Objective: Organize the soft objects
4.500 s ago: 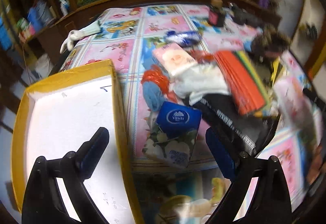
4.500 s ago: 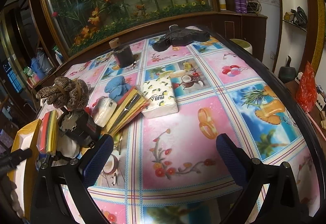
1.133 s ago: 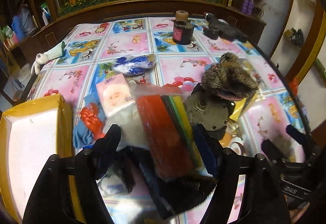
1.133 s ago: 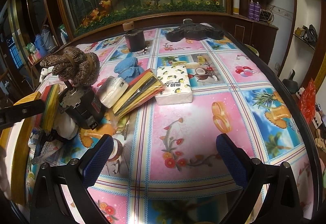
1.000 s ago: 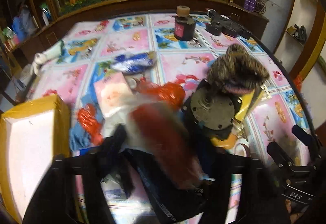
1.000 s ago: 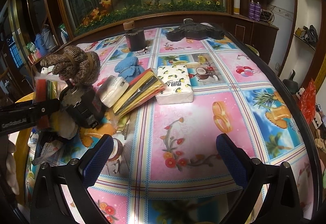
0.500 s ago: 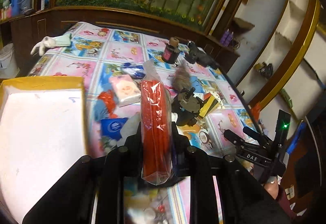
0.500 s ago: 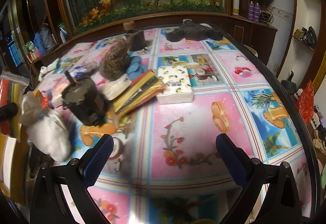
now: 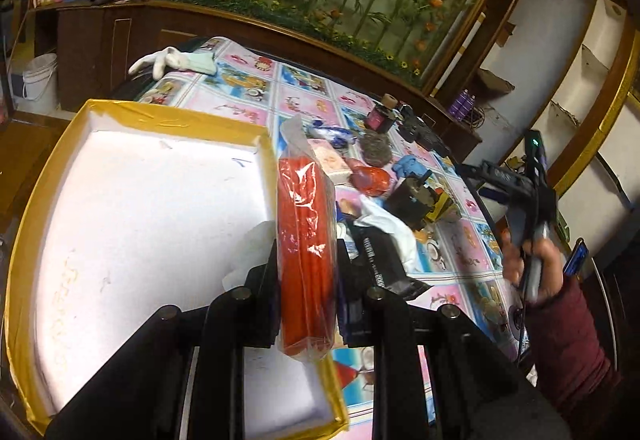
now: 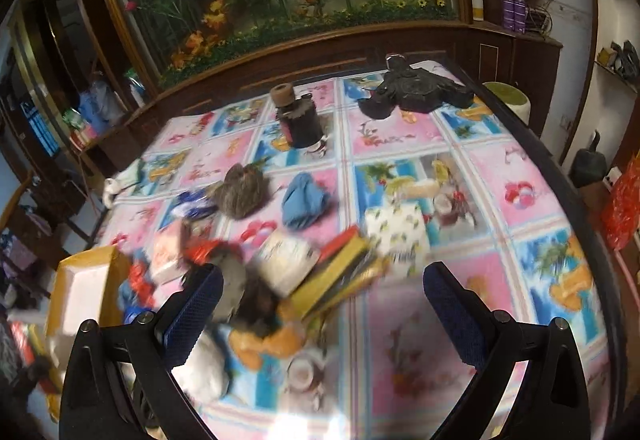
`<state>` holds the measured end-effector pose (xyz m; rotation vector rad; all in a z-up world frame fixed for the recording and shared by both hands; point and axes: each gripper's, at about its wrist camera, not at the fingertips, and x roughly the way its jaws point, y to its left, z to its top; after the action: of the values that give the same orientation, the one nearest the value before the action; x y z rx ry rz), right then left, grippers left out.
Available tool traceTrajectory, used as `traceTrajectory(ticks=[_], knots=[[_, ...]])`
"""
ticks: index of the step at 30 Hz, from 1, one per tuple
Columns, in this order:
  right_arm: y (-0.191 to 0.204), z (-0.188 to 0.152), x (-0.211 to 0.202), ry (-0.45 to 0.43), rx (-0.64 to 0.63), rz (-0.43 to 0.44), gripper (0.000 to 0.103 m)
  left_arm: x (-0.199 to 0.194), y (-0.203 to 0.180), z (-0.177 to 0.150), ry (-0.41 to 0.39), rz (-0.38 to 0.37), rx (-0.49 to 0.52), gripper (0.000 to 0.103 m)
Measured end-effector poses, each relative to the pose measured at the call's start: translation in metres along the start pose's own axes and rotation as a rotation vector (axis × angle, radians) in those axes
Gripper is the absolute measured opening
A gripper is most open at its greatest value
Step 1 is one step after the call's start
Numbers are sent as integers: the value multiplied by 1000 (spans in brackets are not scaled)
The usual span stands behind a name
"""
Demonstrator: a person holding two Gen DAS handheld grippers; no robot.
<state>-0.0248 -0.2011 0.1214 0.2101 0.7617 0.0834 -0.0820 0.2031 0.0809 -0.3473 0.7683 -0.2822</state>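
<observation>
The left gripper (image 9: pixel 306 280) pinches a clear plastic bag (image 9: pixel 306 240) full of red felt sheets, its jaws pressed tight on the bag's two flat sides. The bag stands on edge between them, long and slim, a shiny crinkled wrapper over stacked bright red layers, with an empty, flattened plastic flap sticking up at its far end. It hangs in the air over the right-hand wall of a wide yellow-rimmed box (image 9: pixel 48 176) with a white floor, so that most of the bag lies above the box edge and the tablecloth (image 9: pixel 460 260) beside it. Further along the table lie a heap of other soft things: a pink tissue pack (image 9: pixel 332 160), a red bundle (image 9: pixel 372 178), a blue cloth (image 9: pixel 410 164) and a brown knitted ball (image 9: pixel 376 150).

The right gripper (image 10: pixel 320 304) is spread wide with nothing between its blue pads (image 10: pixel 450 314); the view under it is blurred. In the left view the right hand (image 9: pixel 528 264), in a dark red sleeve (image 9: pixel 568 352), holds that gripper above the table's right edge
</observation>
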Motion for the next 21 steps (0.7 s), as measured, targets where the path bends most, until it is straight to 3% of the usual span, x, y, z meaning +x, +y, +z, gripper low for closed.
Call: traceTrajectory(ticks=[6, 11, 13, 14, 16, 21], knots=[[22, 56, 72, 141, -49, -28, 92, 2, 20, 2, 12, 37, -28, 19], [42, 78, 131, 253, -121, -83, 83, 6, 37, 3, 27, 71, -57, 19], [49, 77, 152, 288, -159, -133, 57, 7, 43, 4, 30, 71, -70, 19], [51, 76, 158, 302, -164, -128, 31, 7, 45, 4, 30, 70, -76, 19], [51, 74, 160, 306, -144, -108, 32, 7, 47, 2, 28, 59, -78, 19], [47, 70, 118, 188, -116, -120, 32, 8, 44, -1, 35, 47, -76, 19]])
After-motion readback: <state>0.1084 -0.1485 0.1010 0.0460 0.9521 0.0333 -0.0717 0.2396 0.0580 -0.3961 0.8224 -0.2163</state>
